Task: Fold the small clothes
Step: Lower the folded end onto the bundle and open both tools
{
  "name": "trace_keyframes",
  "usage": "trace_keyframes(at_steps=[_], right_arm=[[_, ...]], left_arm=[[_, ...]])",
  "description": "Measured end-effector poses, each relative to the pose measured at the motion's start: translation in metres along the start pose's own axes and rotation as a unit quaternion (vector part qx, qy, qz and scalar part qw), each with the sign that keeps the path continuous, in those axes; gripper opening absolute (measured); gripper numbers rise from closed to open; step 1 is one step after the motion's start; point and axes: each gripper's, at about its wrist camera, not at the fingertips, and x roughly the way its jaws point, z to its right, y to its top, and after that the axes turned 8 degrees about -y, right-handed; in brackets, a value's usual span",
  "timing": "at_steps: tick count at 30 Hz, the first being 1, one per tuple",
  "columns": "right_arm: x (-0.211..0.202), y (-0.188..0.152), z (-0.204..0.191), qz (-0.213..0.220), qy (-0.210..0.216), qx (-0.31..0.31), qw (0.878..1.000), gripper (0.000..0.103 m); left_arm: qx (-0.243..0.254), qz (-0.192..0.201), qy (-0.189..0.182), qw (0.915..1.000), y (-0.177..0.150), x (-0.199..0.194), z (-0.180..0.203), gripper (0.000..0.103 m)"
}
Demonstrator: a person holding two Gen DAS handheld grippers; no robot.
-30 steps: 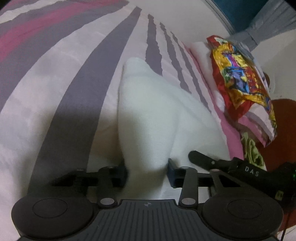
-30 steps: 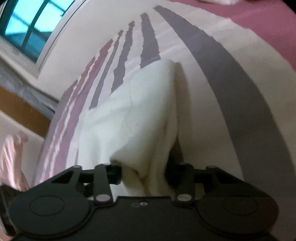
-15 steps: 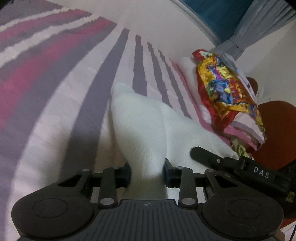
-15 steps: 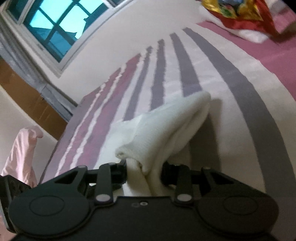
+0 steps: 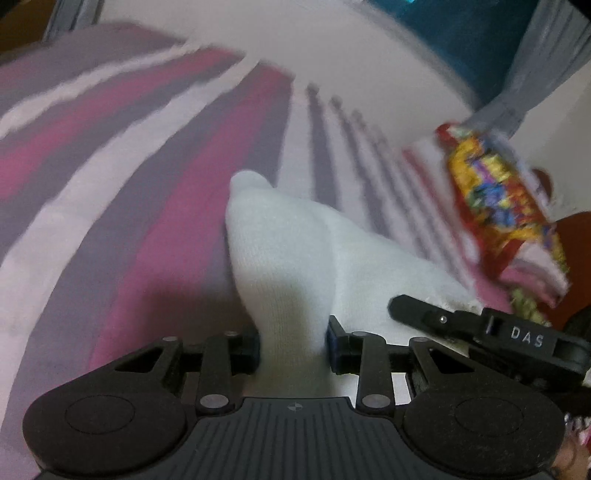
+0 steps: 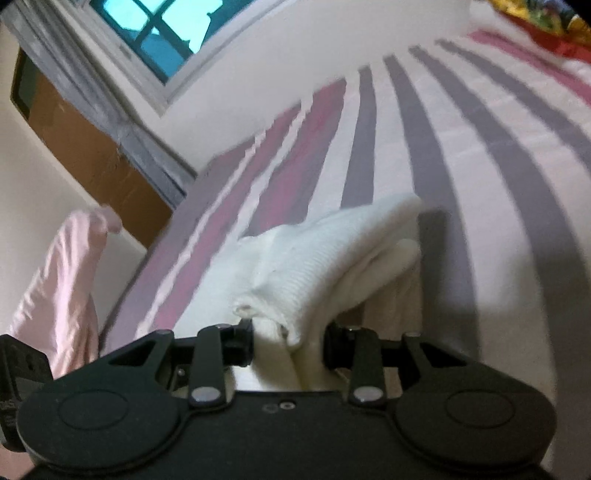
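Note:
A small white knitted garment (image 5: 288,258) lies partly lifted over the striped bedsheet (image 5: 110,206). My left gripper (image 5: 293,345) is shut on one bunched end of it, and the cloth rises from between the fingers. My right gripper (image 6: 288,345) is shut on another bunched end of the white garment (image 6: 332,258), which folds over itself toward the right. The right gripper's black body (image 5: 480,332) shows at the lower right of the left wrist view, close beside my left gripper.
A folded stack with a red and yellow patterned cloth (image 5: 498,206) sits on the bed's right side. A pink garment (image 6: 62,288) hangs at the left past the bed edge. A window (image 6: 155,33) and grey curtain are behind the bed.
Both grippers have lifted and tilted up while still holding the garment. The cloth has drawn up off the sheet and bunched closer, and more of the wall and window shows.

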Motion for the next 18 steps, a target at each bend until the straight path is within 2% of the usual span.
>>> trace_keyframes(at_steps=[2, 3, 5, 6, 8, 11, 12, 13, 15, 18], right_arm=[[0.016, -0.010, -0.002, -0.027, -0.018, -0.010, 0.999, 0.037], [0.025, -0.016, -0.001, -0.041, -0.037, -0.018, 0.998, 0.039], [0.030, -0.024, 0.004, -0.046, -0.083, -0.028, 0.995, 0.050], [0.028, -0.024, 0.008, -0.044, -0.094, -0.019, 0.994, 0.058], [0.019, -0.019, 0.011, -0.035, -0.109, -0.017, 0.993, 0.063], [0.000, -0.010, 0.002, -0.002, -0.141, -0.045, 0.989, 0.060], [-0.009, -0.007, -0.005, 0.018, -0.152, -0.057, 0.987, 0.051], [-0.016, -0.008, -0.011, 0.032, -0.156, -0.066, 0.985, 0.044], [-0.026, -0.008, -0.027, 0.059, -0.150, -0.093, 0.983, 0.043], [-0.025, -0.016, -0.043, 0.059, -0.129, -0.126, 0.982, 0.040]], left_arm=[[-0.009, -0.008, 0.022, 0.9997, -0.013, 0.008, -0.015, 0.051], [-0.013, -0.004, 0.018, 0.9997, -0.017, 0.007, -0.018, 0.051], [-0.007, -0.002, 0.024, 0.9997, -0.018, 0.006, -0.017, 0.052], [-0.003, 0.002, 0.033, 0.9994, -0.016, 0.003, -0.014, 0.052], [0.008, 0.025, 0.051, 0.9983, -0.013, -0.009, -0.006, 0.052], [0.035, 0.059, 0.050, 0.9964, -0.003, -0.028, 0.011, 0.052], [0.041, 0.062, 0.046, 0.9962, 0.002, -0.027, 0.017, 0.052], [0.047, 0.060, 0.041, 0.9963, 0.006, -0.025, 0.022, 0.052], [0.055, 0.049, 0.040, 0.9964, 0.012, -0.017, 0.028, 0.052], [0.038, 0.028, 0.059, 0.9971, 0.015, 0.006, 0.025, 0.052]])
